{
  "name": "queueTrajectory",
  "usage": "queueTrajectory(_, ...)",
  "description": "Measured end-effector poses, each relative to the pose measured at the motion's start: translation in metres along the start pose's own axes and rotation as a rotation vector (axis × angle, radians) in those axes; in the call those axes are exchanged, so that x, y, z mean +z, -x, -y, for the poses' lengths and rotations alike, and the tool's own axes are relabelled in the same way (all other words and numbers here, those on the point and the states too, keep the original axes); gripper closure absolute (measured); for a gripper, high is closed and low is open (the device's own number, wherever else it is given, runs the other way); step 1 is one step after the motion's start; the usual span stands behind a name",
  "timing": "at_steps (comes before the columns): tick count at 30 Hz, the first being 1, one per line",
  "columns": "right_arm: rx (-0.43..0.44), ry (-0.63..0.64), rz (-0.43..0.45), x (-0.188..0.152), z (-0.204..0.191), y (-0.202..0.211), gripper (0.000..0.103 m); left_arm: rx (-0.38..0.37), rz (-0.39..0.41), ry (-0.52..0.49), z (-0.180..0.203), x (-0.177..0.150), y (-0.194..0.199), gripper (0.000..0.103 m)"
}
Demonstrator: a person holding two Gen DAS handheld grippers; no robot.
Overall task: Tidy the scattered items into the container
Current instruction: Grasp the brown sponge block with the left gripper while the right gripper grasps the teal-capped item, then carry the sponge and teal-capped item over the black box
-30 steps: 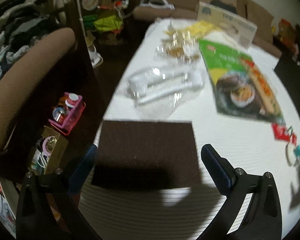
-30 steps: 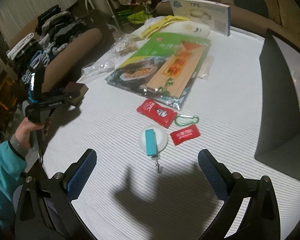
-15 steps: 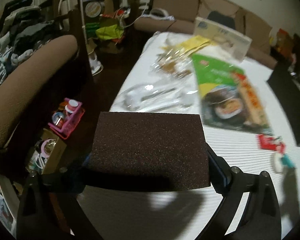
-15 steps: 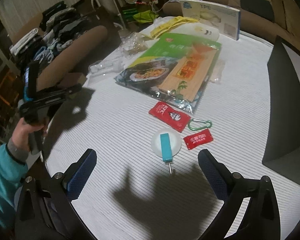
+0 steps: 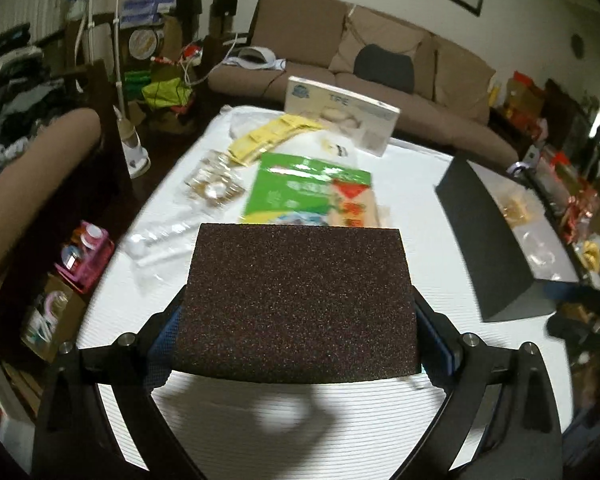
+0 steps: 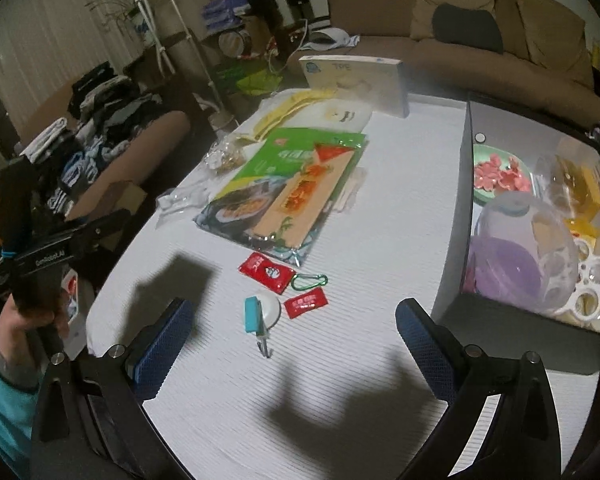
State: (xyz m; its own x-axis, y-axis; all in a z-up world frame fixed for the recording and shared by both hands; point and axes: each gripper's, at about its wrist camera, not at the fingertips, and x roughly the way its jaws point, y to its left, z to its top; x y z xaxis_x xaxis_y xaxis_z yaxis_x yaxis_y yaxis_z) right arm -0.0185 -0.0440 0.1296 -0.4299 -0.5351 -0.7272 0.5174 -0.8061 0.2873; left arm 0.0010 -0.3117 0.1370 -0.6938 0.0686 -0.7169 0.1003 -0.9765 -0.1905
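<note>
A dark brown, gritty sponge block [image 5: 300, 300] hangs above the white table, and my left gripper [image 5: 300, 332] is shut on its two sides. My right gripper [image 6: 292, 320] is open and holds nothing, above the table's near part. Just ahead of it lie a white round tape measure with a teal tab [image 6: 266, 308], two red sachets [image 6: 266, 271] [image 6: 306, 302] and a green carabiner [image 6: 310, 281]. The dark grey container [image 6: 452, 240] stands at the right and holds a purple domed lid and a green plate. It also shows in the left wrist view as a dark grey box [image 5: 492, 248].
A green food package [image 6: 288, 188], yellow packets, clear plastic packs [image 5: 160, 240] and an upright white box [image 5: 340, 120] fill the far half of the table. A brown chair [image 5: 28, 184] stands off the left edge. A sofa runs behind. A hand in a teal sleeve [image 6: 16, 320] holds the left tool.
My left gripper has closed on the brown block and lifted it off the table. The right gripper has risen, and the container's inside has come into its view.
</note>
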Motion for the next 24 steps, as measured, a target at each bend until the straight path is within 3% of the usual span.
queueTrajectory(2, 0.013, 0.012, -0.005, -0.008, -0.006, -0.012, 0.008, 0.010, -0.008, 0.013, 0.008, -0.009, -0.005, 0.005)
queueTrajectory(4, 0.016, 0.051, -0.020, -0.015, -0.020, -0.034, 0.025, 0.011, -0.024, 0.029, 0.010, -0.017, -0.011, 0.005)
queueTrajectory(6, 0.018, 0.107, -0.047, -0.021, -0.036, -0.059, 0.036, 0.010, -0.040, 0.041, 0.011, -0.023, -0.013, 0.005)
queueTrajectory(11, -0.038, 0.180, -0.116, -0.027, -0.056, -0.120, 0.041, 0.037, -0.045, 0.023, 0.005, -0.026, -0.006, 0.005)
queueTrajectory(12, -0.049, 0.180, -0.132, -0.027, -0.055, -0.131, 0.048, 0.038, -0.045, 0.024, 0.003, -0.026, -0.005, 0.005)
queueTrajectory(13, -0.054, 0.174, -0.155, -0.029, -0.053, -0.142, 0.066, 0.038, -0.044, 0.027, -0.001, -0.025, -0.004, 0.005)
queueTrajectory(14, -0.060, 0.171, -0.160, -0.030, -0.052, -0.147, 0.067, 0.038, -0.044, 0.031, -0.002, -0.025, -0.004, 0.005)
queueTrajectory(18, -0.061, 0.190, -0.126, -0.030, -0.052, -0.141, 0.091, 0.021, -0.057, 0.048, -0.006, -0.025, -0.009, 0.005)
queueTrajectory(24, 0.026, 0.119, -0.088, -0.014, -0.036, -0.094, 0.091, -0.022, -0.061, 0.006, 0.026, -0.013, -0.012, 0.005)
